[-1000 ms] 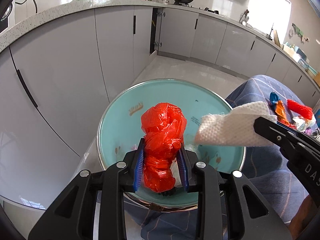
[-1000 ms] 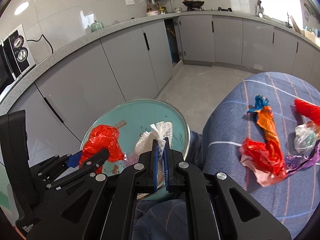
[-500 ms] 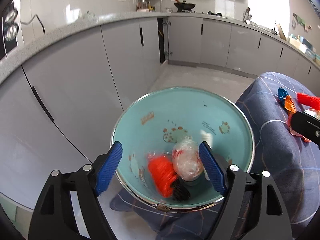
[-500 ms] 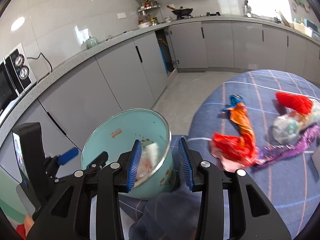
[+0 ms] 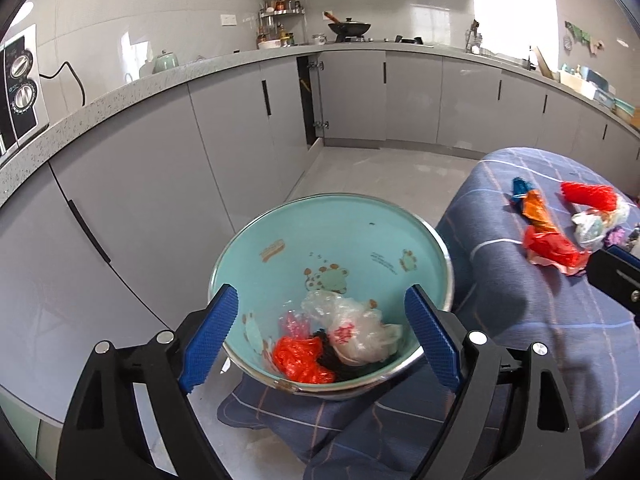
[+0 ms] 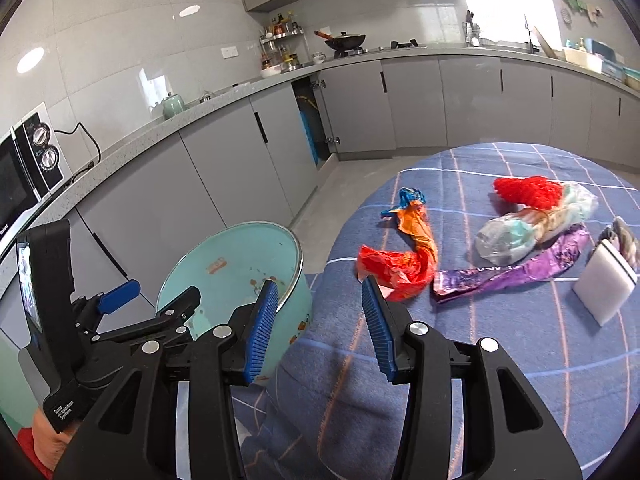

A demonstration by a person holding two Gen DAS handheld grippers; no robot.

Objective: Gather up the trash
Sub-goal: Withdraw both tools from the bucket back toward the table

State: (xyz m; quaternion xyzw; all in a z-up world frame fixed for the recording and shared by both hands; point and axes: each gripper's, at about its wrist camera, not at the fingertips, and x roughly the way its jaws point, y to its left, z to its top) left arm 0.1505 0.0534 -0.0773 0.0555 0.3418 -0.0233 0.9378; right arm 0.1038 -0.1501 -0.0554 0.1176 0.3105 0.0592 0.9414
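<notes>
A teal trash bin [image 5: 280,236] stands beside the table; it also shows in the right wrist view [image 6: 224,248]. Inside lie a red plastic bag [image 5: 300,362] and a crumpled clear bag [image 5: 356,330]. My left gripper [image 5: 318,338] is open and empty above the bin's near rim. My right gripper [image 6: 318,326] is open and empty over the table edge, just short of a red-orange wrapper [image 6: 404,262]. Beyond lie a red net [image 6: 528,192], a clear bag [image 6: 516,230] and a purple wrapper [image 6: 516,270].
The table has a blue checked cloth [image 6: 500,352]. A white sponge block [image 6: 604,286] stands at its right. Grey kitchen cabinets [image 5: 160,176] run behind the bin, with one door ajar [image 5: 308,108]. A microwave [image 6: 24,160] sits on the counter.
My left gripper opened and dropped the red bag into the bin. My right gripper opened and let the white paper towel fall in, then swung right toward the table.
</notes>
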